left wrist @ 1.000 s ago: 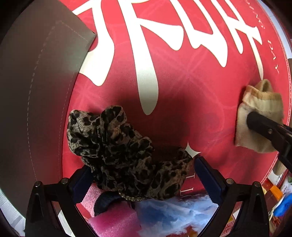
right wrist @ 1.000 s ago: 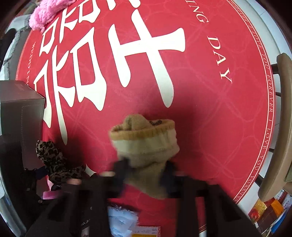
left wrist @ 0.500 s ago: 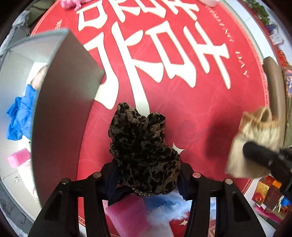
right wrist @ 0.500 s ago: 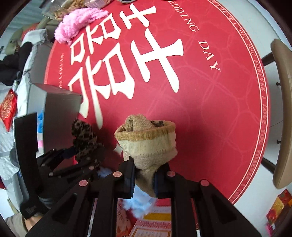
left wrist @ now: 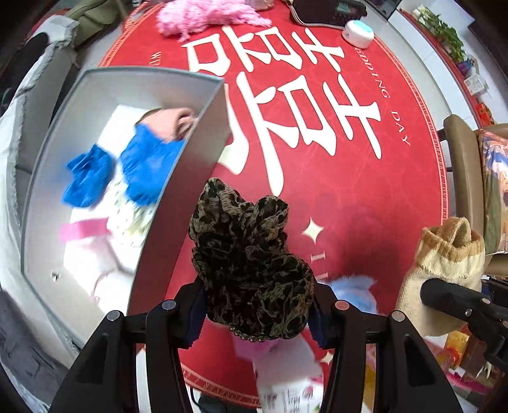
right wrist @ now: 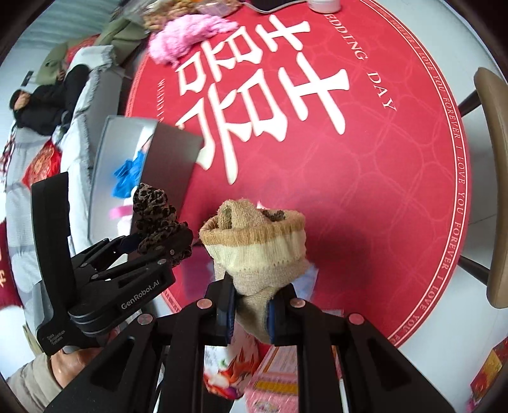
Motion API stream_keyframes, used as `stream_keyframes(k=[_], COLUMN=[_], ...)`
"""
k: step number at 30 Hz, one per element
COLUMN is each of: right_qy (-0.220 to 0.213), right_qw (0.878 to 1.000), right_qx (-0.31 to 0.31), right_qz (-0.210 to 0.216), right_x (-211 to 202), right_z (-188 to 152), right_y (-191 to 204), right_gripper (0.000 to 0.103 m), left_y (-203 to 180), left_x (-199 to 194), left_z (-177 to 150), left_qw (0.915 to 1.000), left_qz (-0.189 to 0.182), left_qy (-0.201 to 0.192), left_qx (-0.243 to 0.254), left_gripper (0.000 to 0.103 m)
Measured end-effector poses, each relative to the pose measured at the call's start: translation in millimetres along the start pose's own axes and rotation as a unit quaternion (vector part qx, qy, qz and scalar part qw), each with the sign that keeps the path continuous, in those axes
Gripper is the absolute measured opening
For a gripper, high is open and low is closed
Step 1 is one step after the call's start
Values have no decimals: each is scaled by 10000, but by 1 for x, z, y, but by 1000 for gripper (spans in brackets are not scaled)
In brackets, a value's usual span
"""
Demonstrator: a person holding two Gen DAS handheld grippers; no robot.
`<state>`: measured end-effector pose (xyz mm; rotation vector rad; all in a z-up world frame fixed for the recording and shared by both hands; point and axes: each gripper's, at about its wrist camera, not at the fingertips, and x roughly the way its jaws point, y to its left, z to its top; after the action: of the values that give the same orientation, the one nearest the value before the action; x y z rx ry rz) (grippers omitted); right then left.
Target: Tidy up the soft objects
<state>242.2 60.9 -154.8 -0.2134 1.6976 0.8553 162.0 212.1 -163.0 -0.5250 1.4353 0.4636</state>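
Between my left gripper's (left wrist: 255, 309) blue pads hung the crumpled leopard-print fabric scarf (left wrist: 249, 260), pinched tight and lifted clear of the round red tablecloth with large white characters (left wrist: 365, 190). My right gripper (right wrist: 250, 313) was clamped narrowly on the toe of a beige knitted sock with a tan cuff (right wrist: 254, 241), which stood up above its pads.

Just beside the scarf stood the open grey rectangular box (left wrist: 187, 178). Only the left view looked down into it: blue fabric pieces (left wrist: 143, 162) and a pink strip (left wrist: 84, 230) lay on its pale floor. Only the right view showed the whole left gripper (right wrist: 152, 236) from outside, with a hand (right wrist: 68, 365) under its black body.

A fluffy pink item (left wrist: 209, 14) lay at the tablecloth's far edge.

A second earlier the left jaws stood wide around the scarf as it lay on the cloth; they had since closed on it, and both pieces had come up off the tablecloth, the box interior now coming into sight.
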Motion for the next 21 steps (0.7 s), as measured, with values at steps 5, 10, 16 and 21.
stream_keyframes(k=[5, 10, 16, 21], right_qy=[-91, -250, -488, -671], right_qw=[9999, 9992, 9971, 9956], right_qx=[-11, 98, 375, 487], right_qz=[-50, -307, -457, -436], right_x=[-14, -20, -39, -54], right_z=[-27, -63, -103, -137], right_y=[17, 30, 38, 50], right_gripper=[17, 17, 17, 17], left_y=[6, 16, 3, -5], left_x=[-17, -26, -40, -50], left_z=[-39, -79, -121, -146], left_qw=[9999, 9987, 9919, 9851], left_qz=[-36, -169, -503, -657], left_qy=[-60, -30, 46, 147], left_qx=[80, 471, 1162, 1581], left_gripper=[54, 54, 54, 54])
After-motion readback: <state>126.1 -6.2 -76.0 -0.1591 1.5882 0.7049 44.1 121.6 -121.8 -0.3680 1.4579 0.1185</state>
